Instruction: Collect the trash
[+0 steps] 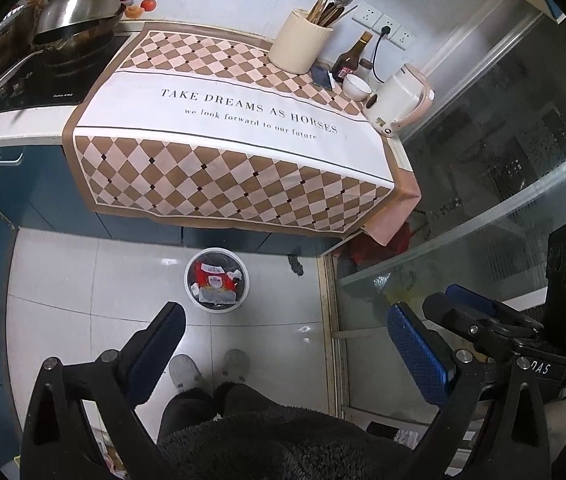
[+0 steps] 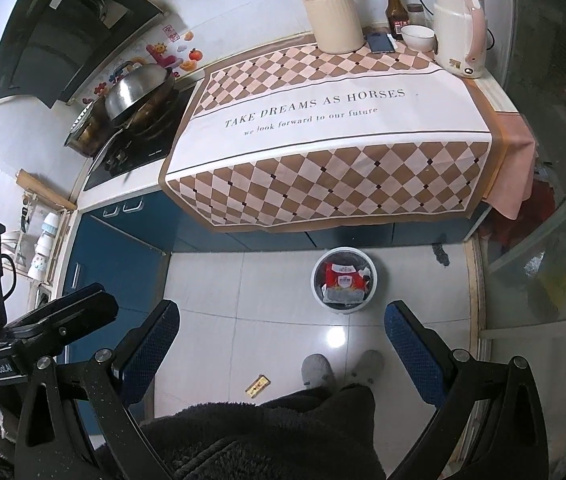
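A small white trash bin [image 1: 243, 276] stands on the tiled floor below the counter, holding red and grey wrappers [image 1: 216, 282]. It also shows in the right wrist view [image 2: 317, 280], with the wrappers [image 2: 343, 280] inside. A small yellow scrap [image 2: 257, 384] lies on the floor near my feet. My left gripper [image 1: 285, 328] is open and empty, held high above the floor. My right gripper [image 2: 281, 326] is open and empty too, and its body shows at the right of the left wrist view [image 1: 495, 320].
A checkered cloth [image 2: 323, 128] covers the counter, with a utensil holder [image 2: 333, 20], sauce bottle [image 2: 396, 8], phone [image 2: 379, 43], bowl [image 2: 418, 37] and kettle [image 2: 461, 28] at the back. A wok [image 2: 139, 88] sits on the stove. A glass door [image 1: 503, 184] stands at the right.
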Tool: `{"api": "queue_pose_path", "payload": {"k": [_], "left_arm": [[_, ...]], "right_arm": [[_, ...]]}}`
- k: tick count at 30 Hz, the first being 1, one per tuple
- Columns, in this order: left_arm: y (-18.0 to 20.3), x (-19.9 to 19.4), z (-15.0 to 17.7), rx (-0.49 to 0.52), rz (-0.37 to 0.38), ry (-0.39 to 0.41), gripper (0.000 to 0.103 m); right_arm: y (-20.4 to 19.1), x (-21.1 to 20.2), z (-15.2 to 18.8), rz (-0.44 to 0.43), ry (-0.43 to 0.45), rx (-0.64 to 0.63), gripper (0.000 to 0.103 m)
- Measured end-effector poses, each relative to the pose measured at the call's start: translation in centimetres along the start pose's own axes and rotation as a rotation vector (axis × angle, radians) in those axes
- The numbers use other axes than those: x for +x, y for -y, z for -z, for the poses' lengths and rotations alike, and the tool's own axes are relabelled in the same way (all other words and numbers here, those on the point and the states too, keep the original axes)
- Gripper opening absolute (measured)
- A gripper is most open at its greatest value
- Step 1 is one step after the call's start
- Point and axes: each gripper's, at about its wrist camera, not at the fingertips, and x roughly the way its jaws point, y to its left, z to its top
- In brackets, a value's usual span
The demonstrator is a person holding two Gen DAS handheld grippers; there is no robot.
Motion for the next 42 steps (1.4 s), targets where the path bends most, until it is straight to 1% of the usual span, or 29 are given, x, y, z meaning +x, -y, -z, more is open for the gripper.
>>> {"api": "queue_pose_path", "payload": {"k": [4, 21, 34, 42], "left_arm": [[0.1, -0.2, 0.1, -0.003, -0.001, 0.004, 0.103], [0.4, -0.5, 0.9, 0.001, 0.008, 0.000, 0.103], [1.2, -0.1, 0.2, 0.024, 0.030, -0.012, 0.103], [1.1, 0.0, 0.0, 0.032, 0.036, -0.013, 0.103]], "right_arm": [[0.1, 0.0, 0.0, -0.017, -0.001, 0.000, 0.103], [0.1, -0.4, 0.9, -0.037, -0.012, -0.009, 0.103], [0.7, -0.9, 1.2, -0.048, -0.003, 0.019, 0.103], [0.7, -0.9, 1.1, -0.053, -0.002, 0.019, 0.103]]}}
